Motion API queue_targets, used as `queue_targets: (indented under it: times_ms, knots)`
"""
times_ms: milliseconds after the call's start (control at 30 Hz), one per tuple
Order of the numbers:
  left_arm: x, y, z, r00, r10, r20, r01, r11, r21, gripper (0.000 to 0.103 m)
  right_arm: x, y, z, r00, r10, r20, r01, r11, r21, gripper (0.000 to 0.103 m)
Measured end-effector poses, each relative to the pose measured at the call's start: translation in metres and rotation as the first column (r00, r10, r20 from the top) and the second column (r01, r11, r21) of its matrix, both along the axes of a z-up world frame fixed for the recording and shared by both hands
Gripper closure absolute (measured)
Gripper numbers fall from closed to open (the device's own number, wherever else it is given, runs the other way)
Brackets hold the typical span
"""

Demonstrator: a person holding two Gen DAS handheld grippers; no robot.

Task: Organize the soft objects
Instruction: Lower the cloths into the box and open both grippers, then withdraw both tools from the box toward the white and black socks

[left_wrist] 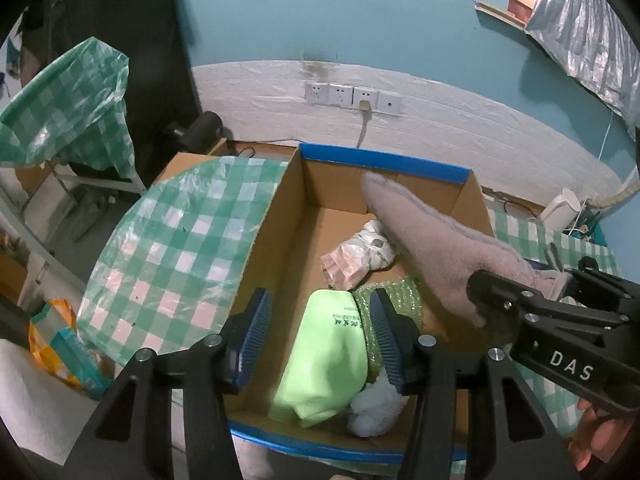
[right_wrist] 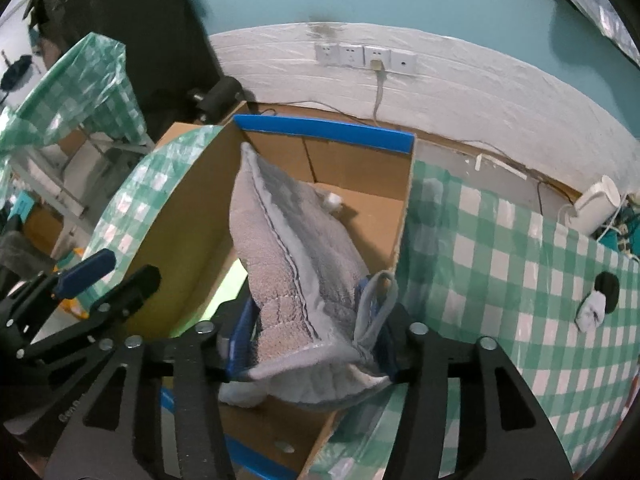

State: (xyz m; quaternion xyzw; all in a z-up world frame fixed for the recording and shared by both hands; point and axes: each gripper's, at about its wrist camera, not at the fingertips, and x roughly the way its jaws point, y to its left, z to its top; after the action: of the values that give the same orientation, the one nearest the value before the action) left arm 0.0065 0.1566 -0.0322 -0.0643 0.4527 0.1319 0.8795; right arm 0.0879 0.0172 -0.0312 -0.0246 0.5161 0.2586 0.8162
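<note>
Against the teal wall, the cardboard box [left_wrist: 276, 216] holds soft bundles. Left gripper [left_wrist: 320, 336] gapes empty; right gripper [right_wrist: 316, 336], jaws parted, cradles the limp, light grey towel [right_wrist: 296, 256]; pinch its thick folded edge.

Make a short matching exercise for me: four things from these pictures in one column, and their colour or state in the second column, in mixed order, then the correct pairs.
Things:
1. towel
2. cardboard box
3. left claw
4. folded bag

Colour or state:
A. light green, lying in the box
B. grey, sticking up between the right claw's fingers
C. open, with nothing between its fingers
D. brown, with blue tape on the rim

Pairs: 1-B, 2-D, 3-C, 4-A
</note>
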Motion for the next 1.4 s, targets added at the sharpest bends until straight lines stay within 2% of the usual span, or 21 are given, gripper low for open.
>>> queue_targets:
  times_ms: [100,300,567,967,1033,1400]
  knots:
    - [0.001,0.000,0.001,1.000,0.002,0.007,-0.002,1.000,-0.007,0.046,0.001,-0.007,0.003,1.000,-0.023,0.007,0.023,1.000,0.018,0.037]
    - [0.001,-0.003,0.002,1.000,0.000,0.011,0.000,1.000,0.005,0.046,-0.001,-0.014,0.012,0.999,-0.039,0.026,0.038,0.999,0.038,0.034]
    - [0.000,-0.002,0.010,0.999,0.012,0.042,-0.011,1.000,-0.013,0.046,-0.003,-0.024,0.021,0.998,-0.049,0.039,0.047,0.997,0.053,0.034]
    - [0.003,-0.021,0.011,0.998,-0.043,0.045,0.043,0.999,-0.001,0.046,-0.003,-0.052,0.017,0.995,-0.090,0.038,0.089,0.995,0.034,0.034]
    - [0.004,-0.024,0.010,0.998,-0.056,0.040,0.055,0.998,0.002,0.040,-0.003,-0.056,0.016,0.995,-0.096,0.038,0.095,0.995,0.032,0.034]
    - [0.011,-0.058,0.010,0.992,-0.123,0.028,0.122,0.992,0.041,0.037,-0.001,-0.094,0.009,0.988,-0.151,0.038,0.151,0.988,0.018,0.033]
